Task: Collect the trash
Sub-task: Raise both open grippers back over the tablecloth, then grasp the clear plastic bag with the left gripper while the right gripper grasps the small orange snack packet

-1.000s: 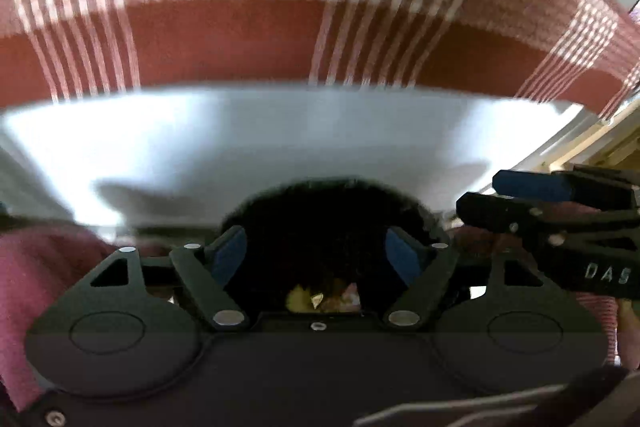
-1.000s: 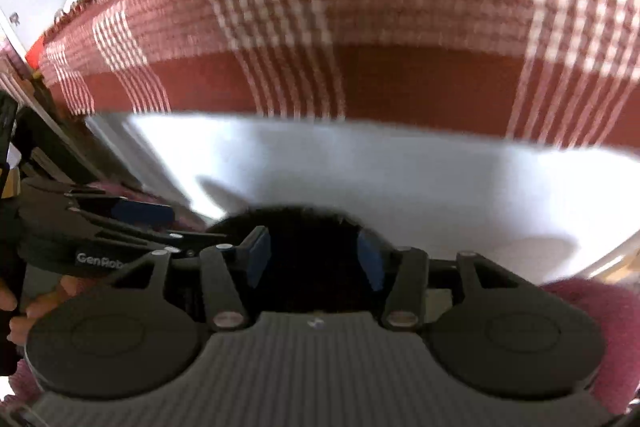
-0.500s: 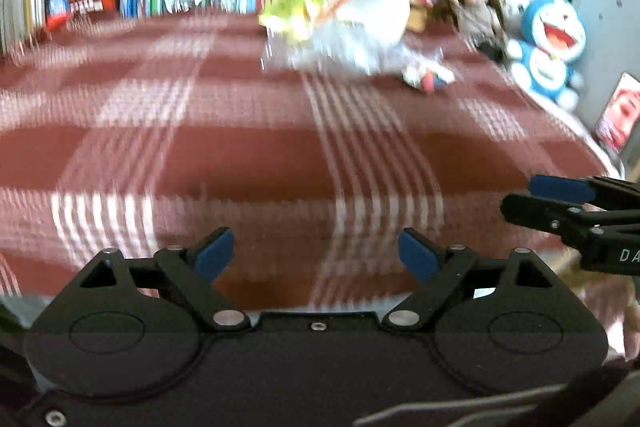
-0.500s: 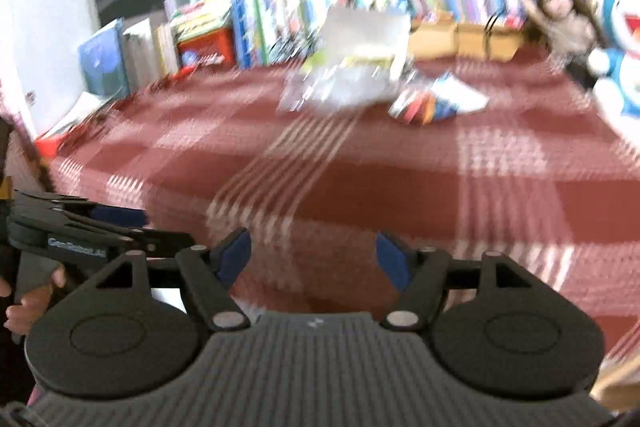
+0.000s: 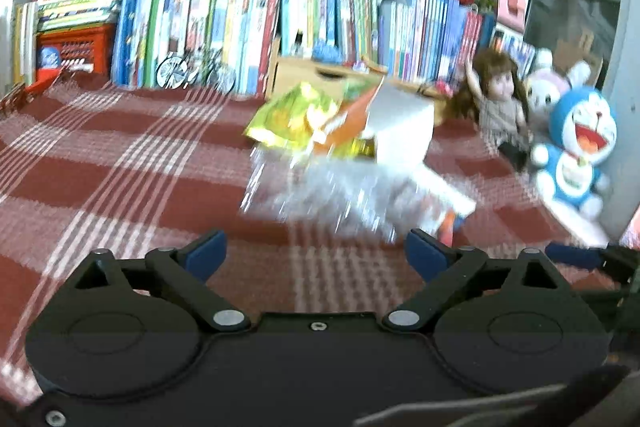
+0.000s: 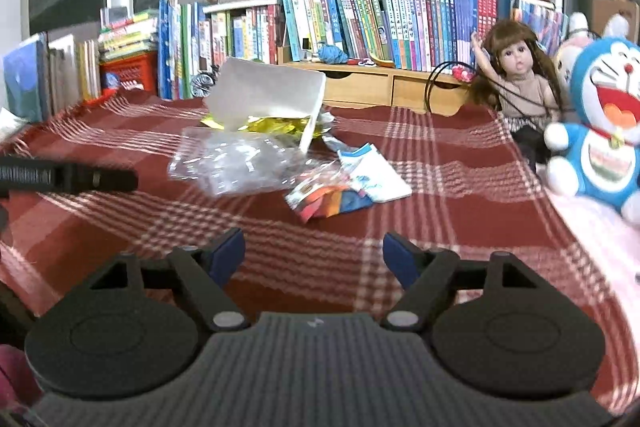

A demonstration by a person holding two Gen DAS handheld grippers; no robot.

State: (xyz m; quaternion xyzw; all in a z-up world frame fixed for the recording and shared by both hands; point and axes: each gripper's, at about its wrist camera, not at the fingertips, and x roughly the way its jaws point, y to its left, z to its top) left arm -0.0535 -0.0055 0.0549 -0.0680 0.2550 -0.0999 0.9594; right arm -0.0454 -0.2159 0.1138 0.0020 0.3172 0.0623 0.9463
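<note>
A heap of trash lies mid-table on the red plaid cloth [image 6: 420, 163]: a white foam box [image 6: 268, 93] tipped over a yellow foil wrapper [image 6: 276, 126], a clear plastic bag [image 6: 232, 165], a colourful snack wrapper [image 6: 328, 201] and a white-and-blue packet [image 6: 376, 171]. In the left wrist view the same heap is blurred: yellow-green wrapper [image 5: 292, 119], white box [image 5: 404, 125], clear bag [image 5: 320, 195]. My left gripper [image 5: 316, 253] and right gripper [image 6: 314, 251] both stand open and empty, short of the heap. The left gripper's finger [image 6: 68, 178] shows at the left edge of the right wrist view.
Books [image 6: 360, 15] line the back behind a wooden drawer unit [image 6: 384, 87]. A doll [image 6: 520, 75] and a blue cat plush [image 6: 600, 131] sit at the right. A red basket [image 6: 132, 73] stands at the back left.
Both grippers have risen from the black bin below the table edge and moved over the tabletop toward the trash heap, which now looks larger. Both stayed open.
</note>
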